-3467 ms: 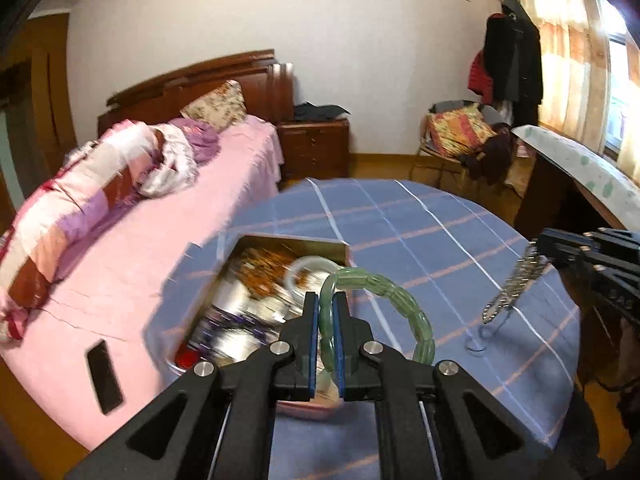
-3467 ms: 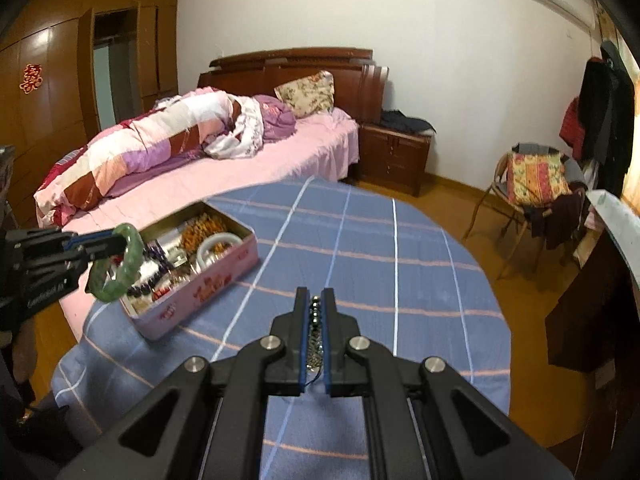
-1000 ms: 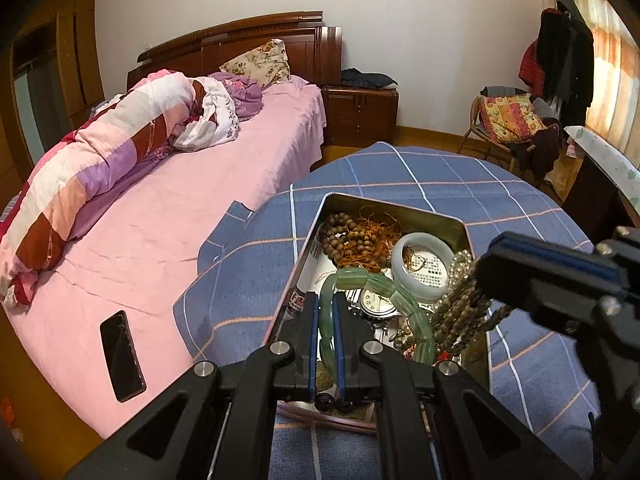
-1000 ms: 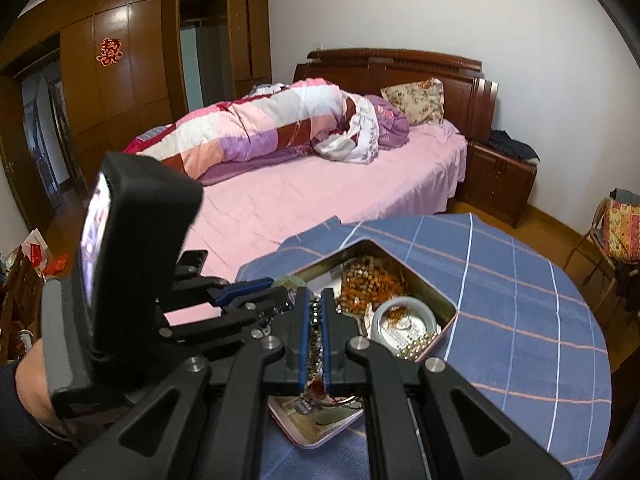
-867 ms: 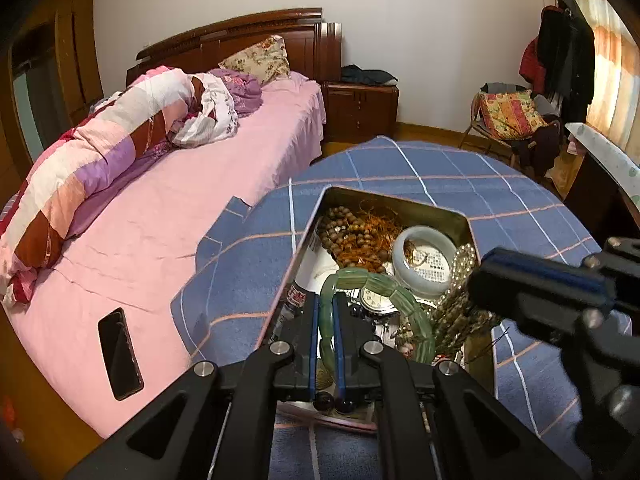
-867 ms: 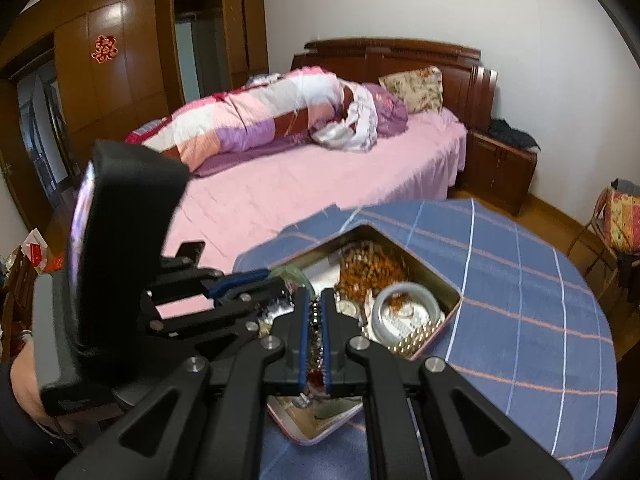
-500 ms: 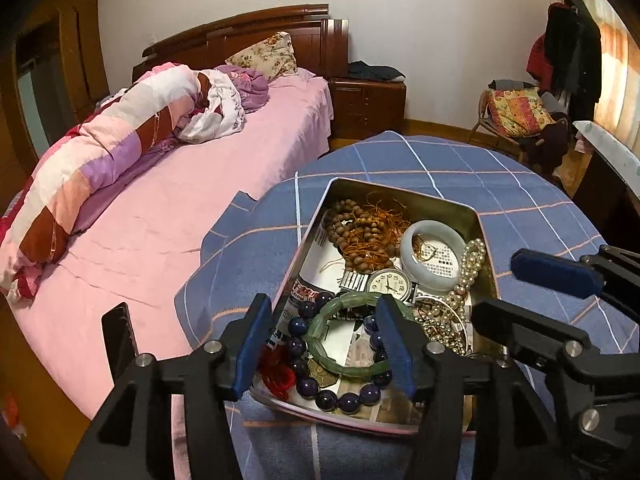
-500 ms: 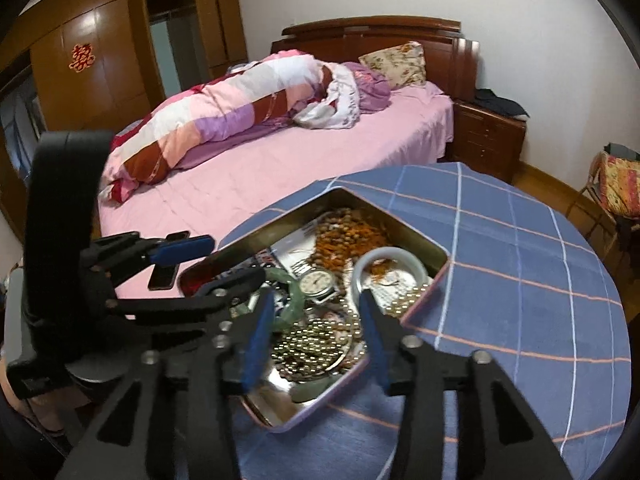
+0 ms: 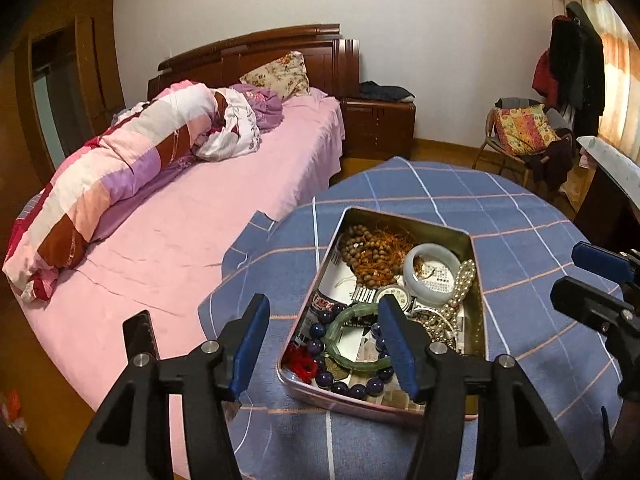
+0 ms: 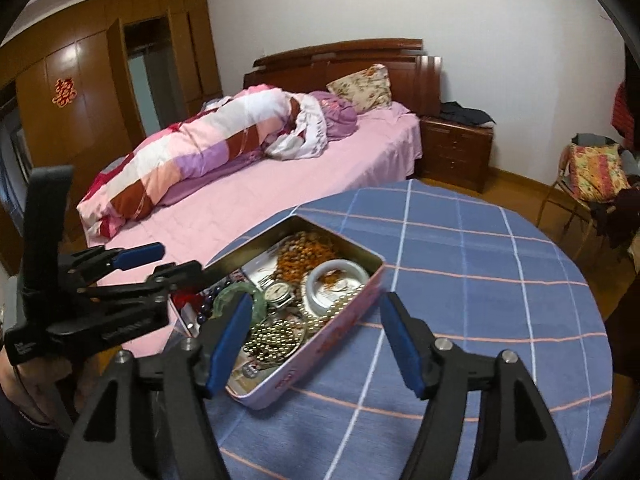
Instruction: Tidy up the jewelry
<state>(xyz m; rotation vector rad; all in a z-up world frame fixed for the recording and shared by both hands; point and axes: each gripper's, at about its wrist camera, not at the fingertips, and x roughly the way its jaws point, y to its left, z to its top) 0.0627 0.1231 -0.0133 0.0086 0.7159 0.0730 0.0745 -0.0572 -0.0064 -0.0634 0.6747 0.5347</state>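
My left tool (image 9: 322, 340) is spread wide and empty; my right tool (image 10: 316, 340) is opening, gripping nothing. Green bracelet (image 9: 352, 340) and gold beads (image 10: 272, 340) sit in the tin (image 9: 372, 402), centre frame, on the desk (image 9: 520, 216). Bed (image 9: 192, 216) behind, upper left.

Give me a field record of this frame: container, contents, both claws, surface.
container: open tin on checked tablecloth
contents: green bracelet, white bangle, watch, brown beads, gold bead chain, dark blue beads
left claw: open, nothing held, above tin's near end
right claw: opening, nothing held, over tin's near corner
beside table: bed
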